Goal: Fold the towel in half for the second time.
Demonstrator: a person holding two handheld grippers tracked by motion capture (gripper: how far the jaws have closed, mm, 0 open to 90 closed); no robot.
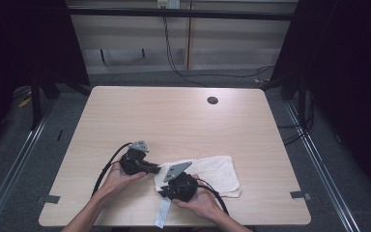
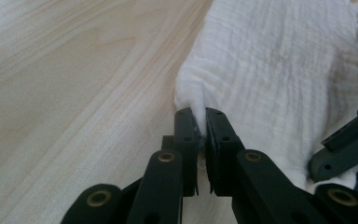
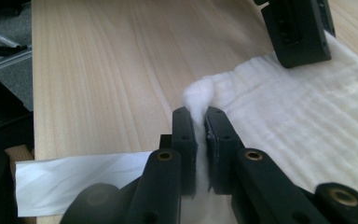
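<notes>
A white towel (image 1: 215, 171) lies flat on the wooden table (image 1: 174, 121), near its front edge. My left gripper (image 1: 155, 169) is at the towel's left edge, its jaws pinched on a small fold of the cloth (image 2: 191, 93). My right gripper (image 1: 163, 190) sits just in front of it at the towel's front left corner, and its jaws pinch a tuft of the same towel (image 3: 199, 95). In the right gripper view the left gripper's (image 3: 298, 28) black body rests at the cloth's edge. The towel (image 2: 279, 70) spreads out past the left gripper's jaws.
A white paper strip (image 1: 163, 212) hangs over the table's front edge near the right gripper; the strip (image 3: 79, 179) lies beside its jaws. A round cable hole (image 1: 212, 100) sits at the table's far right. Black frame posts and cables stand beyond the table.
</notes>
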